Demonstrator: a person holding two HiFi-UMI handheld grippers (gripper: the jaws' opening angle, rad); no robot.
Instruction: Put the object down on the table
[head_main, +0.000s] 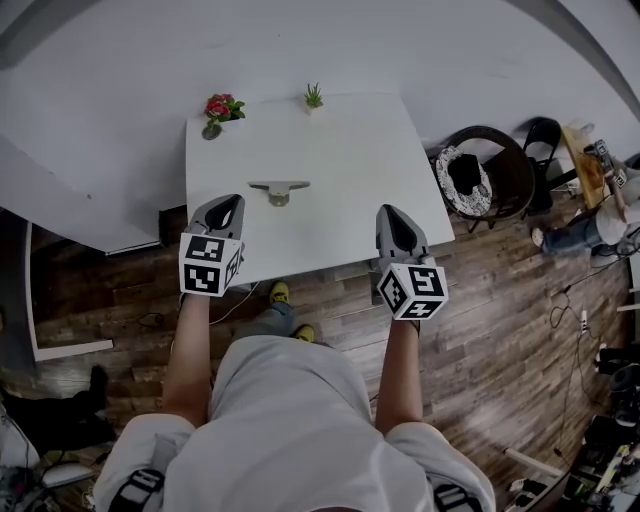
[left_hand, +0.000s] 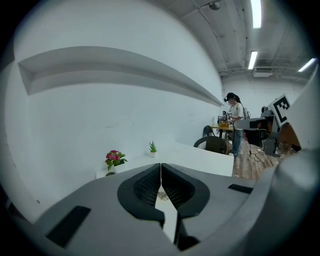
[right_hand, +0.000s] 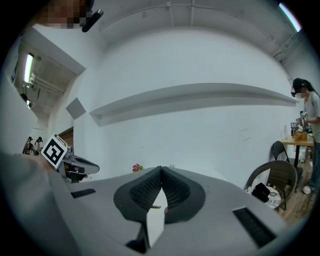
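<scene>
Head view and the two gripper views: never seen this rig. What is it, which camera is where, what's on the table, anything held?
No robot: a person holds a two-jaw gripper in each hand, each carrying a marker cube. The head view looks down from the person's head onto the left gripper, the right gripper and a white table. The other two pictures come from cameras riding on each gripper, looking along its jaws. On the table: a small grey object in the middle, red flowers and a little green plant at the far edge. Both pairs of jaws are together with nothing between them, so nothing is held.
</scene>
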